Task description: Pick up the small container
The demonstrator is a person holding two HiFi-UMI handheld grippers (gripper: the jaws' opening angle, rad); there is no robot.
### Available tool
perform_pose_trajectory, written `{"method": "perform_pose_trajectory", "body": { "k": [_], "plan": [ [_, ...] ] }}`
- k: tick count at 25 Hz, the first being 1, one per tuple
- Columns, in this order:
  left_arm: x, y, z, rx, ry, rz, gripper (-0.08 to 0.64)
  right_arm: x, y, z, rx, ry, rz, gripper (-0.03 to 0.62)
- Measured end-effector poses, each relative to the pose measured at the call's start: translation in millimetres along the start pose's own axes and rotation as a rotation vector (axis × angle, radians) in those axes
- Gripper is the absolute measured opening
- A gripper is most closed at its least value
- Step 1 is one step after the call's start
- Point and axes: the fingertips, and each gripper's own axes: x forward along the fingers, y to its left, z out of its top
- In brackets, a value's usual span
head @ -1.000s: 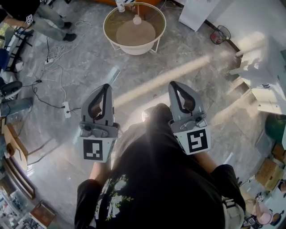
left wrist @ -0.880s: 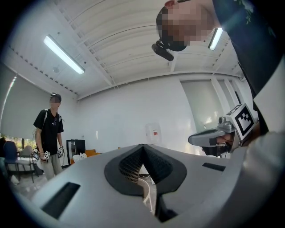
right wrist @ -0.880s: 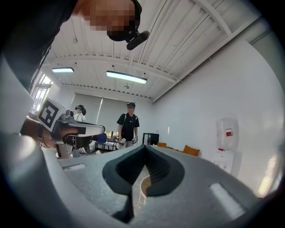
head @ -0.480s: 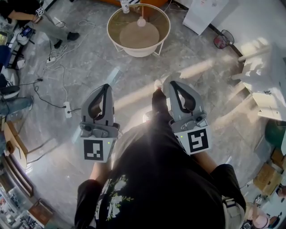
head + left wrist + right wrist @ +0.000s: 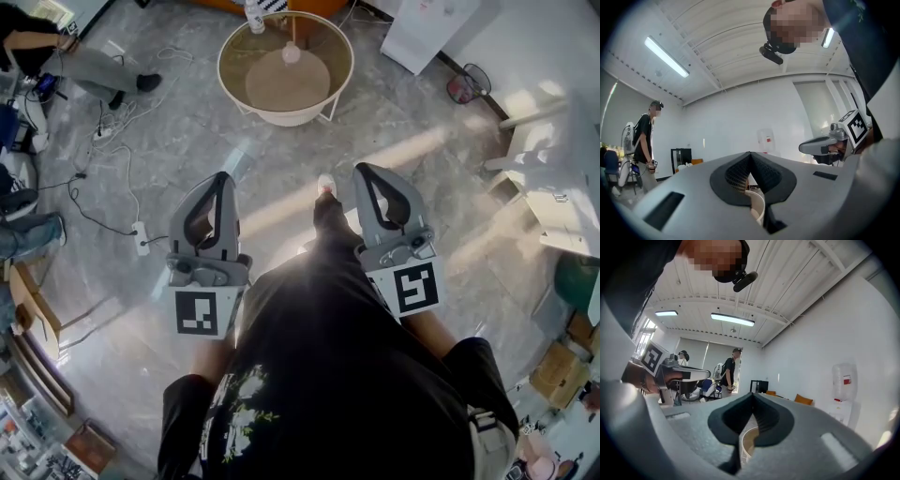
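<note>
A round white-rimmed table (image 5: 231,84) stands ahead on the marble floor. On its glass top sit a small pale container (image 5: 292,53) and, at the far rim, a white bottle-like thing (image 5: 253,11). My left gripper (image 5: 222,178) and right gripper (image 5: 363,170) are held side by side at waist height, well short of the table, both shut with nothing between the jaws. In the left gripper view the jaw tips (image 5: 750,154) meet, and a piece of the table's rim (image 5: 757,206) shows below them. The right gripper view shows the same meeting tips (image 5: 753,394) and rim (image 5: 749,439).
The person's foot (image 5: 325,186) is stepped forward between the grippers. Cables and a power strip (image 5: 141,230) lie on the floor at left, near seated people (image 5: 66,56). A small fan (image 5: 461,73), a white cabinet (image 5: 422,28) and white furniture (image 5: 553,159) stand at right.
The person has stepped forward, one foot now showing between the grippers. The table has shifted slightly in view. Both grippers keep their pose and stay shut.
</note>
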Motion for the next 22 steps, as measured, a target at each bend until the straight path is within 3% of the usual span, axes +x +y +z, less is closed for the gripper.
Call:
{"method": "perform_pose_trajectory", "body": {
  "k": [22],
  "plan": [
    [183.5,60.2,5.7,0.005,0.011,0.072,-0.003,156.9,-131.0,-0.8,0.005,-0.031,0.099,-0.005]
  ]
}}
